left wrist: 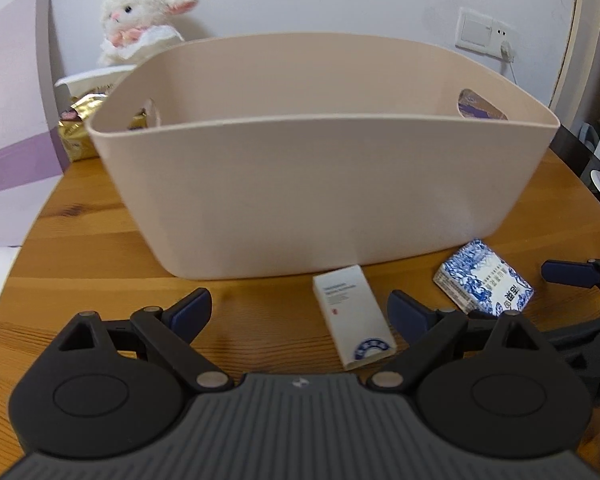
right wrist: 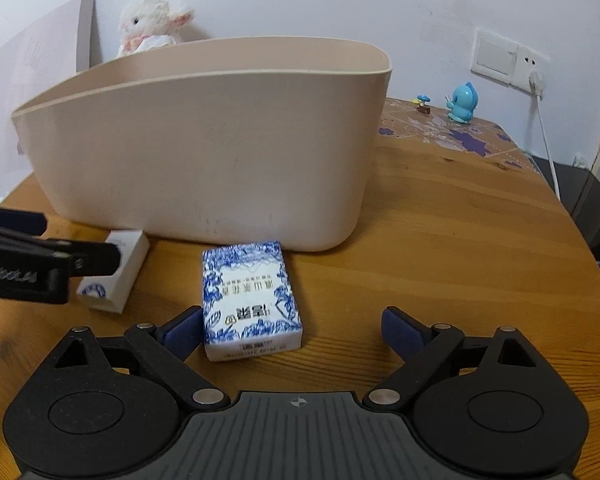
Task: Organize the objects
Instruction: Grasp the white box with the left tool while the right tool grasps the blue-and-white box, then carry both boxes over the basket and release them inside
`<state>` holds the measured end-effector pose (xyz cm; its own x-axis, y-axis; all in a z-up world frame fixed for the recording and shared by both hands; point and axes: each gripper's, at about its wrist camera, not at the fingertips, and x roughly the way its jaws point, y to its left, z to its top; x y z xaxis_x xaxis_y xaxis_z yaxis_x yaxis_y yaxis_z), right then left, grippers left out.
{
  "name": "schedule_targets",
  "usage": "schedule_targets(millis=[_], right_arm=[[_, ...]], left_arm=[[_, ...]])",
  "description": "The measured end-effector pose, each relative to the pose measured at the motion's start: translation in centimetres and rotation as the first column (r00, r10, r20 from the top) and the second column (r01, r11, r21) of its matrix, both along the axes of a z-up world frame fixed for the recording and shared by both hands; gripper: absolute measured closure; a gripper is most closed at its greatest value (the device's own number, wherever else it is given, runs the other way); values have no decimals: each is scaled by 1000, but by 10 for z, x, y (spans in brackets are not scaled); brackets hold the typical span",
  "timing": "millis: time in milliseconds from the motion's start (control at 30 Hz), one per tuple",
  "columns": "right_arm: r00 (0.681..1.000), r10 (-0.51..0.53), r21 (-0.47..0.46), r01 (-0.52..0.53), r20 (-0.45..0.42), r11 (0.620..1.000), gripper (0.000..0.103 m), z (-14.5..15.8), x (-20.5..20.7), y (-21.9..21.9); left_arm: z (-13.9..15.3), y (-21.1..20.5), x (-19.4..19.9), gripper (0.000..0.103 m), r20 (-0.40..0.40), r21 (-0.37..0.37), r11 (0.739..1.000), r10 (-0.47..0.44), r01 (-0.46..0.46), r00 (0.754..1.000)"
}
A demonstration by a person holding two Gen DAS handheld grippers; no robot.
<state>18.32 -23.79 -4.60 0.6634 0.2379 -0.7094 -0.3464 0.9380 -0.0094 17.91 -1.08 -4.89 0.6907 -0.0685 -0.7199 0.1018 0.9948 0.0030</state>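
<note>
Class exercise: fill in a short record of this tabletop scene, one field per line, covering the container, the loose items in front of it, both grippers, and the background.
Container: beige bin, upright on the wooden table
Loose item 1: white box, lying flat in front of the bin
Loose item 2: blue-patterned packet, lying flat beside the white box
Left gripper: open, holding nothing, white box between its fingers
Right gripper: open, packet by its left finger
Background: plush lamb behind the bin, blue figurine at the far right
</note>
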Motion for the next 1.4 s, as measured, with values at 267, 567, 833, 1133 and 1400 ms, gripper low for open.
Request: schedule_targets(millis=[267, 567, 833, 1133, 1400], right_arm=[[999, 49, -5, -49, 15, 999, 22, 2, -3, 4], [993, 113, -10, -113, 24, 994, 60, 8, -11, 11], [991, 125, -3, -125, 41, 992, 60, 17, -23, 3], [977, 142, 29, -148, 160, 989, 60, 63, -48, -12], [948, 122, 90, -155, 295, 984, 60, 117, -49, -18]], left_arm=[[-13, -4, 5, 23, -41, 11, 1000, 18, -17, 999], [-5, 3, 1, 70, -50, -7, 1000, -17, 16, 999], [4, 9, -18, 71, -11, -31, 999, -35, 35, 999], [50, 14, -44, 71, 125, -32, 997, -65, 70, 990], [100, 17, -44, 71, 243, -14, 997, -72, 78, 967]])
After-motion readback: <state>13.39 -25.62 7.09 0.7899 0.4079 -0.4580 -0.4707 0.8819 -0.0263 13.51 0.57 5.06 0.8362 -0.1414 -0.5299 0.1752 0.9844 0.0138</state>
